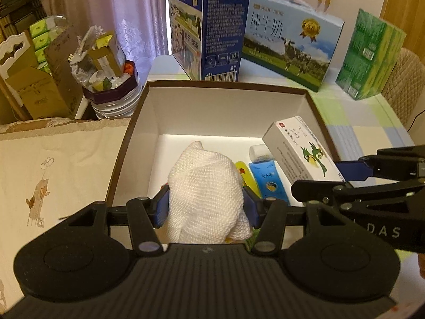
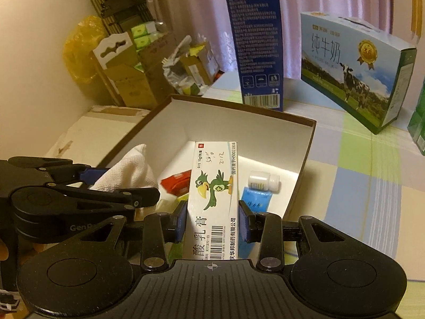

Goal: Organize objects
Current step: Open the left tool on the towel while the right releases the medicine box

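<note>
Left wrist view close above open box (image 1: 316,111), facing forward, right wrist view likewise, seemingly from its right, both sharing it

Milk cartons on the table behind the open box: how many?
2. The tall dark blue carton stands just behind the open box; the light blue carton stands to its right. Others may be out of frame.

The ointment carton (image 2: 212,199) reads "乳膏", "国药准字H50021816", "0.1% 15g", with handwritten "2.12" and a barcode. The pale milk box (image 2: 353,71) shows "纯牛奶", "PURE MILK" and a gold "3.6" medal. The tall blue box (image 1: 196,24) bears "纯牛奶" and "1956". The right tongs' (image 1: 353,170) body shows "DAS"; the left tongs' (image 2: 90,172) body, "Gen".
</note>
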